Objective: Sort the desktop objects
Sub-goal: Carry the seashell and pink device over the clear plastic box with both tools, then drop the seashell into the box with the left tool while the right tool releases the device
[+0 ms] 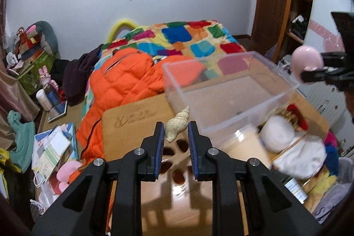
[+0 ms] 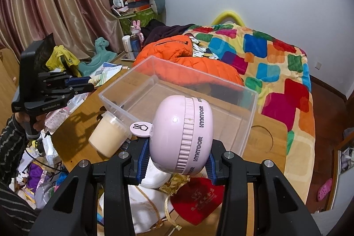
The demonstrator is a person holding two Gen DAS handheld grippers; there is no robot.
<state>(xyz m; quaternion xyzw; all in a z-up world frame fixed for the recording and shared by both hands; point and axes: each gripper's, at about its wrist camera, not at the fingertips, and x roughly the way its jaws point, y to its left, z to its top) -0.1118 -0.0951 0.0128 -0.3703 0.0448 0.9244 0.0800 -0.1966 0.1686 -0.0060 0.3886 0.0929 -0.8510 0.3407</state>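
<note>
Partly hidden — seashell [image 1: 177, 126]; pink timer [image 2: 181, 136]

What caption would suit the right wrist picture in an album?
Right gripper holding a pink round gadget above the clear plastic bin on a wooden desk.

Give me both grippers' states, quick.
Left gripper: closed on the seashell.
Right gripper: closed on the pink gadget, near the clear box.

Behind the table, at twelve o'clock: a bed under a patchwork quilt [image 2: 272, 59], orange puffer jacket [image 1: 124, 79] heaped on top; curtains [image 2: 55, 3] at ten.
</note>
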